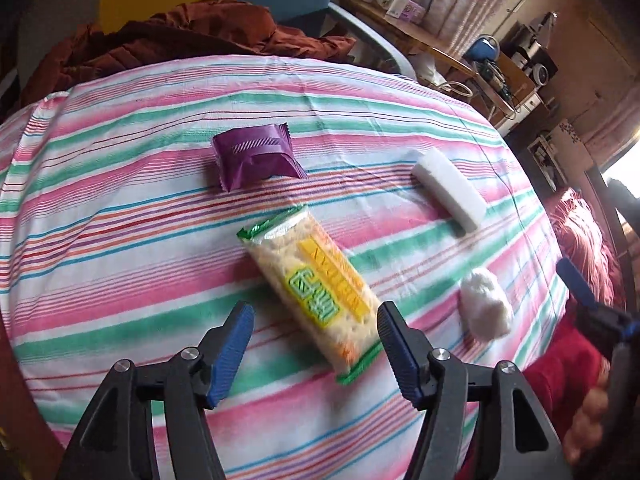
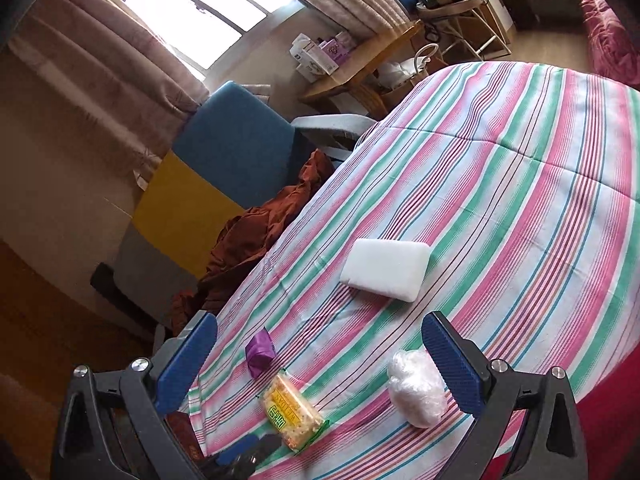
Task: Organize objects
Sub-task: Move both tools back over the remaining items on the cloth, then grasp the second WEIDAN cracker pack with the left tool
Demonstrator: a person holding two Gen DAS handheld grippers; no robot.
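Note:
A cracker packet [image 1: 316, 292] with green ends and a yellow label lies on the striped cloth [image 1: 120, 200]. Its near end sits between the pads of my left gripper [image 1: 315, 308]. The jaws stand open, the left pad well clear of the packet and the right pad close beside its edge. Further off lie a purple packet [image 1: 256, 160], a white foam block [image 1: 448, 190] and a white crumpled plastic ball [image 1: 486, 308]. My right gripper [image 2: 320, 320] hovers open and empty. Beyond it lie the plastic ball [image 2: 416, 390], cracker packet [image 2: 292, 412], purple packet [image 2: 260, 350] and foam block [image 2: 386, 268].
A rust-brown cloth heap [image 1: 180, 36] lies at the far edge, by a blue and yellow chair [image 2: 236, 152]. A wooden desk with boxes [image 2: 360, 64] stands behind. Red fabric [image 1: 572, 360] borders the right side, where a hand [image 1: 588, 412] shows.

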